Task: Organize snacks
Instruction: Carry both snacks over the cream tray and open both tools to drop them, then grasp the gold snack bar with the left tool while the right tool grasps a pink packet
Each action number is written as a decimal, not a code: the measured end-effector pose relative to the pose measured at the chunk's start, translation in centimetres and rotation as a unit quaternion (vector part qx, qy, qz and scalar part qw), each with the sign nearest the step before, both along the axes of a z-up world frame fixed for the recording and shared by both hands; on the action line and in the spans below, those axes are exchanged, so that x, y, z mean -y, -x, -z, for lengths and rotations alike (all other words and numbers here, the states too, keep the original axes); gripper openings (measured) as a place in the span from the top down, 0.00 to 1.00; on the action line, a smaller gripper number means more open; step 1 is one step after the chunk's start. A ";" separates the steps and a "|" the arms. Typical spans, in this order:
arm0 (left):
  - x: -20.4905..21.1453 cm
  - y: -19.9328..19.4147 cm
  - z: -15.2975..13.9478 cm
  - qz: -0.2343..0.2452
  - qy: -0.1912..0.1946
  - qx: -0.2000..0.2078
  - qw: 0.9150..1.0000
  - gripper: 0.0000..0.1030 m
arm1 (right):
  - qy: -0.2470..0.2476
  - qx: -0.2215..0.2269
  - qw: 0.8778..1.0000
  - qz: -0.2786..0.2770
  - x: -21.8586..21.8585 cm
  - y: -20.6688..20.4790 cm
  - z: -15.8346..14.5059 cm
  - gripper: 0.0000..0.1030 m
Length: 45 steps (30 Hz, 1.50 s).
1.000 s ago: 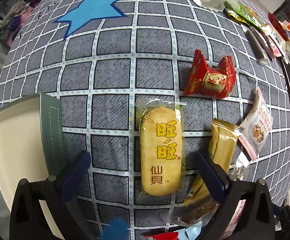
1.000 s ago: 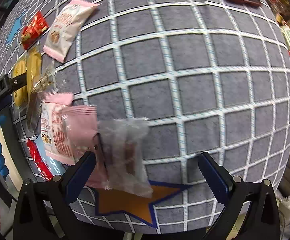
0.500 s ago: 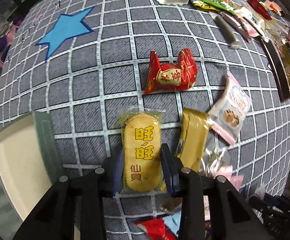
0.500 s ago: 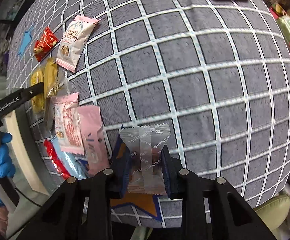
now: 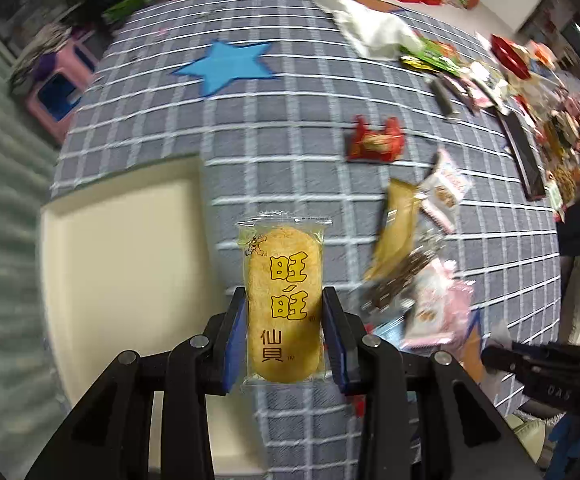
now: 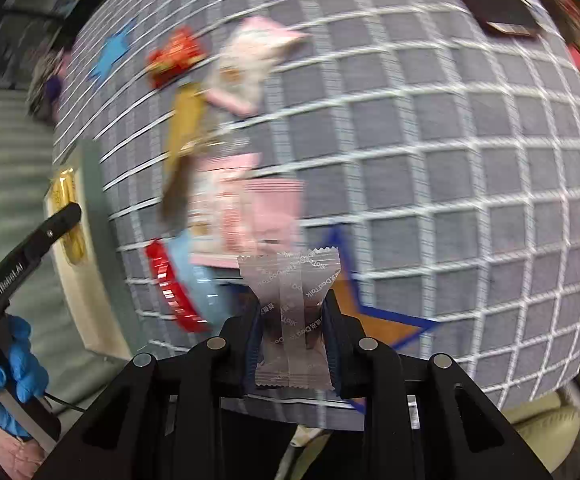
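My left gripper (image 5: 284, 332) is shut on a yellow rice cracker packet (image 5: 284, 300) and holds it above the grey checked cloth, just right of the cream tray (image 5: 130, 248). My right gripper (image 6: 290, 336) is shut on a clear wrapped snack (image 6: 290, 312), lifted over the orange star patch (image 6: 370, 320). Loose snacks lie on the cloth: a red packet (image 5: 376, 142), a tan packet (image 5: 396, 228), a white-pink packet (image 5: 446, 184) and pink packets (image 6: 262, 212). In the right wrist view the left gripper (image 6: 30, 256) holds the cracker over the tray (image 6: 86, 292).
A blue star patch (image 5: 224, 66) lies at the far side of the cloth. A white cloth (image 5: 370, 28), more packets and a dark flat object (image 5: 524, 156) lie at the far right. A red and a light blue packet (image 6: 182, 280) lie near the tray's edge.
Both grippers have lifted their snacks off the cloth. The left gripper has carried the rice cracker left toward the tray. The right gripper has risen with the clear packet.
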<state>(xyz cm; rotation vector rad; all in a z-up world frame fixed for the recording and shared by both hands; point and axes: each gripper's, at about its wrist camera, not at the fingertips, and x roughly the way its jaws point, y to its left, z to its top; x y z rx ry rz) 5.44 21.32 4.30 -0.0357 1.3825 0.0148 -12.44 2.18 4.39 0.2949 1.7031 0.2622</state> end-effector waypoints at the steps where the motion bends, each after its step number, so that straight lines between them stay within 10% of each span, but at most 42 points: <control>1: -0.4 -0.1 0.2 -0.009 -0.006 0.001 1.000 0.62 | -0.003 0.002 1.000 -0.011 -0.7 -0.2 -0.3 0.71; 19: -14.6 12.4 1.3 -0.112 -0.062 -0.058 0.990 0.57 | -0.069 0.022 0.975 -0.210 -23.5 -1.0 -3.2 0.71; 20: -14.7 12.6 1.4 -0.110 -0.065 -0.060 0.990 0.56 | -0.067 0.019 0.975 -0.213 -23.9 -1.0 -3.0 0.68; 21: -14.8 12.9 1.5 -0.106 -0.065 -0.061 0.990 0.51 | -0.063 0.013 0.975 -0.214 -24.2 -1.0 -2.7 0.44; 23: -14.6 13.1 1.5 -0.095 -0.064 -0.058 0.992 0.40 | -0.050 0.011 0.978 -0.204 -23.6 -1.2 -2.2 0.06; 36: -4.5 8.2 -0.2 0.069 -0.043 -0.016 0.997 0.32 | 0.113 -0.021 0.993 -0.032 -4.0 -0.1 2.0 0.06; 43: 0.6 3.6 0.5 0.113 -0.043 -0.027 0.992 0.32 | 0.139 -0.017 0.989 -0.041 -2.5 0.2 4.7 0.08; 45: 1.4 2.2 1.0 0.116 -0.045 -0.031 0.992 0.32 | 0.145 -0.012 0.988 -0.052 -3.1 -0.4 5.3 0.22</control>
